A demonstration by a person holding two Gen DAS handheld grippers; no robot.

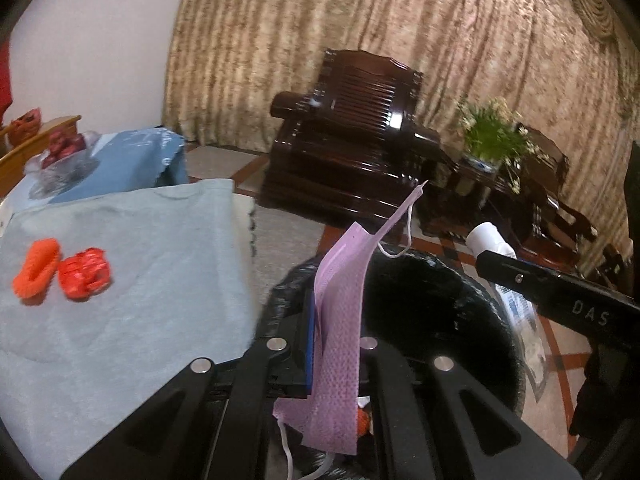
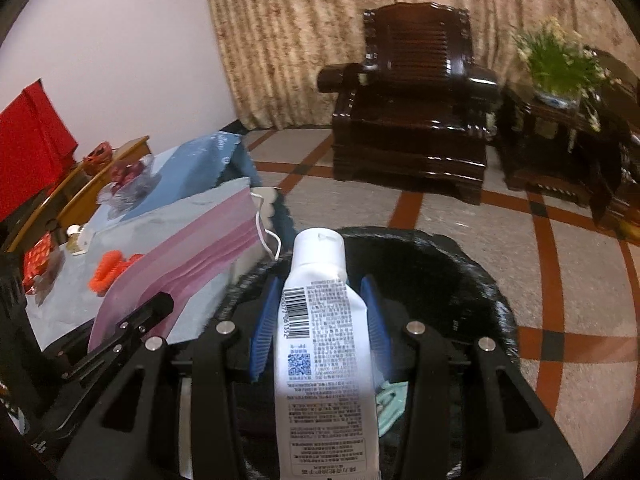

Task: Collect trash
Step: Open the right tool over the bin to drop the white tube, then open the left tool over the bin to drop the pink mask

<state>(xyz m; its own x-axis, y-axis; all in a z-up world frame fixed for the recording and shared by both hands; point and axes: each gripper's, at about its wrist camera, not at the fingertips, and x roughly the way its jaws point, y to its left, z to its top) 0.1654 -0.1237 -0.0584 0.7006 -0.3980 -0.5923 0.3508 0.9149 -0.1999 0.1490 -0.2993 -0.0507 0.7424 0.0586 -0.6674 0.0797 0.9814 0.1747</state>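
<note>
One curtain [image 1: 400, 40] covered the far wall, and one dark wooden armchair [image 2: 412, 120] stood before it on the tiled floor [image 2: 560, 280], with a dark side table [image 2: 560, 132] just beside it bearing one potted plant [image 2: 560, 60]. One table under a grey-blue cloth [image 1: 140, 280] filled the left of both views. One round bin lined with a black bag [image 1: 440, 300] stood on the floor just beside the table's edge, below both grippers.

Two pieces of trash were in hand. The left gripper [image 1: 336, 344] was clenched on one pink face mask [image 1: 340, 320], which stood up between its fingers above the bin's near rim, a white ear loop [image 1: 400, 240] dangling from its upper end. The right gripper [image 2: 320, 332] grasped one white tube [image 2: 320, 340] with printed text and a barcode, its blue pads [image 2: 264, 328] pressed against either side, the cap pointing forward over the bin's opening. In the left view the tube and the right gripper's black finger crossed the bin's right rim; in the right view the mask hid part of the cloth.

Two orange-red pieces [image 1: 60, 268] lay touching each other on the cloth, well apart from both grippers. Farther back on the table sat one clear bag [image 1: 60, 156] of dark red things, too blurred to name. Something pale green [image 2: 390, 404] showed inside the bin, under the tube.
</note>
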